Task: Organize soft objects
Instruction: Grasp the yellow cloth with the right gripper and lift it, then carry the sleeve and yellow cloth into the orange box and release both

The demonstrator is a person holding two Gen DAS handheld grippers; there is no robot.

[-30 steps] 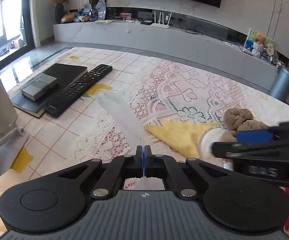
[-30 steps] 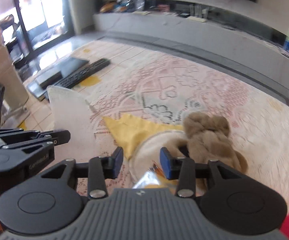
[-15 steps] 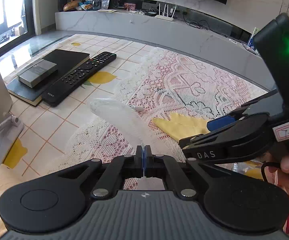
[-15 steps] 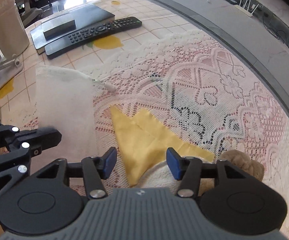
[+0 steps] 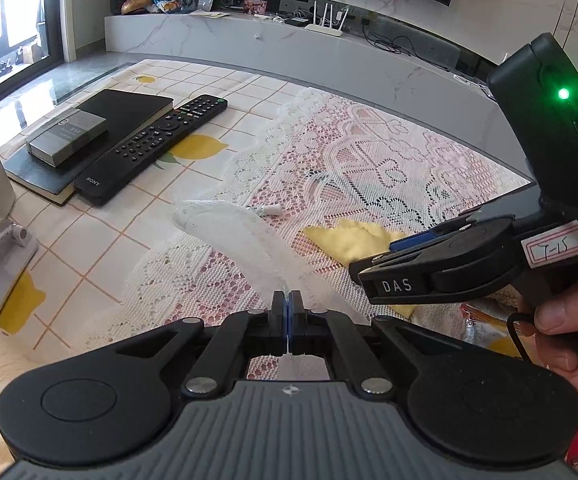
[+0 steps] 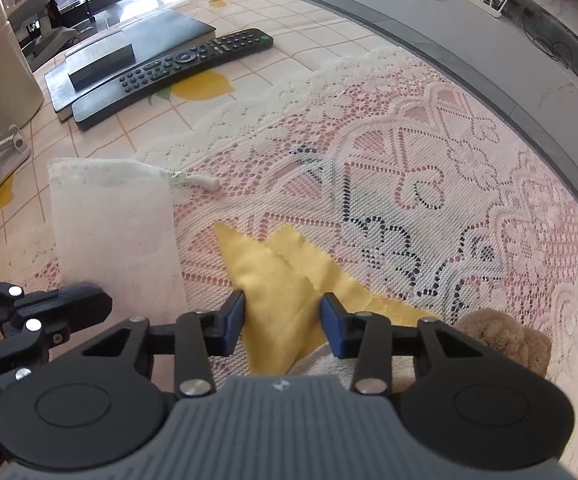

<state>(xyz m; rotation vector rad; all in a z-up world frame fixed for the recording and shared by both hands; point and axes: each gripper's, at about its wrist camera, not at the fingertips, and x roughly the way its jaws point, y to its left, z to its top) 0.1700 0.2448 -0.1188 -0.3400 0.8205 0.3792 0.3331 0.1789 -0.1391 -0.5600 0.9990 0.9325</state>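
The left gripper (image 5: 287,312) pinches the white mesh zip pouch (image 6: 113,224); at its 3 o'clock, the right gripper (image 6: 283,316) hangs spread astride the yellow cloth (image 6: 281,280).

The surface (image 6: 249,76) has a lemon-print cover. A lace cloth (image 6: 429,168) lies over it. On the lace cloth lie a yellow cloth (image 6: 285,280), a white mesh bag (image 6: 113,232) and a brown plush toy (image 6: 505,340). Beside the lace cloth lie a black remote (image 6: 177,64) and a dark book (image 6: 157,32).
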